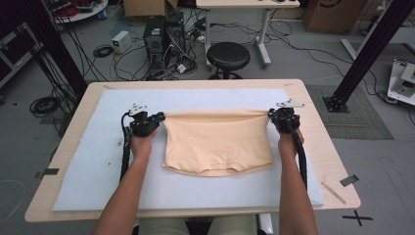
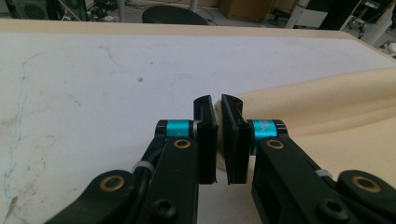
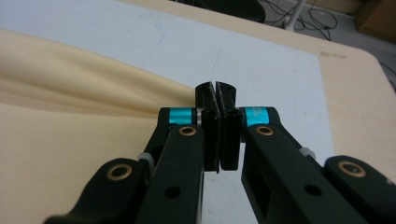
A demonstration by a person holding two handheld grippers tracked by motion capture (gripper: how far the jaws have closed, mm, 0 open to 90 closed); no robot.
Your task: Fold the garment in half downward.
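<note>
Two grippers pinch the peach garment's [image 1: 218, 144] far corners: left gripper [image 1: 159, 119] at nine o'clock, right gripper [image 1: 270, 116] at three, jaws closed on fabric. It lies mid-table on the white pad [image 1: 98, 161].

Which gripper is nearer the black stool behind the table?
Left. The left gripper sits below and left of the stool; the right gripper lies farther off, below and right.
</note>
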